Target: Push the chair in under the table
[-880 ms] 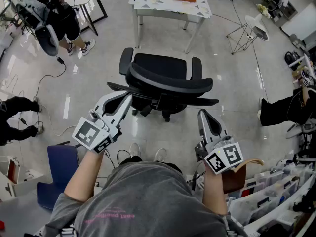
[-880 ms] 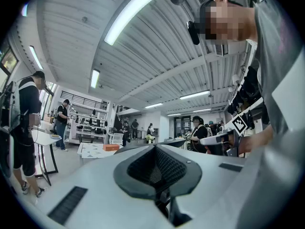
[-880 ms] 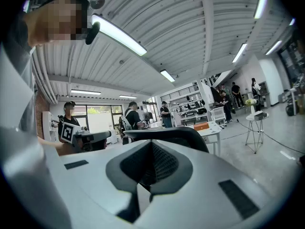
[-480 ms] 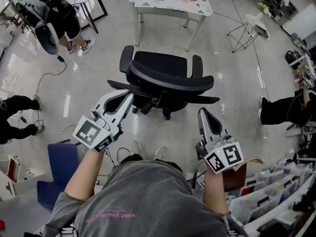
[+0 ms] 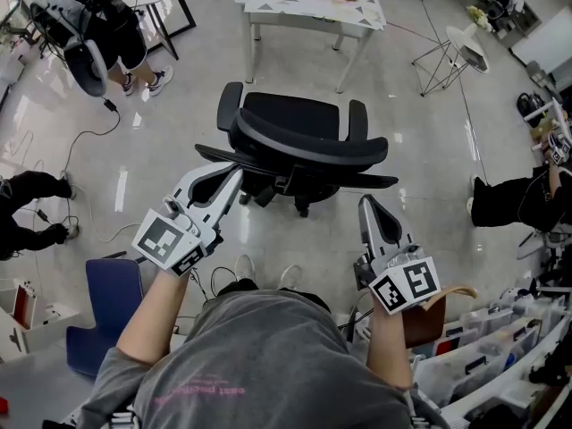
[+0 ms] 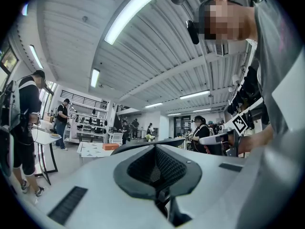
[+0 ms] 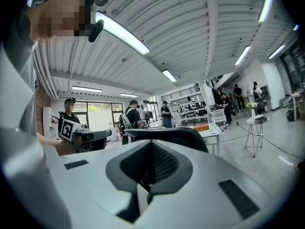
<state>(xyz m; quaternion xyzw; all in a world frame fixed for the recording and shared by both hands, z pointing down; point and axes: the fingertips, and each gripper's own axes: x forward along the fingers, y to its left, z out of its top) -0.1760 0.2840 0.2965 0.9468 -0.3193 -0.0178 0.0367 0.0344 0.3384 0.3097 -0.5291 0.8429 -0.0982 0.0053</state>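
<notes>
The chair (image 5: 299, 137) stands short of the counter (image 5: 277, 7), backrest crosswise & facing the person; left tool (image 5: 234, 175), shut & empty, is by the chair's left rear, nearer than right tool (image 5: 368, 206), also shut w/ nothing held, behind its right.

Open floor (image 5: 295, 65) between chair (image 5: 304, 146) and table (image 5: 286, 3), blue seat (image 5: 112, 307) low left, storage bins (image 5: 483, 351) crowding the right
</notes>
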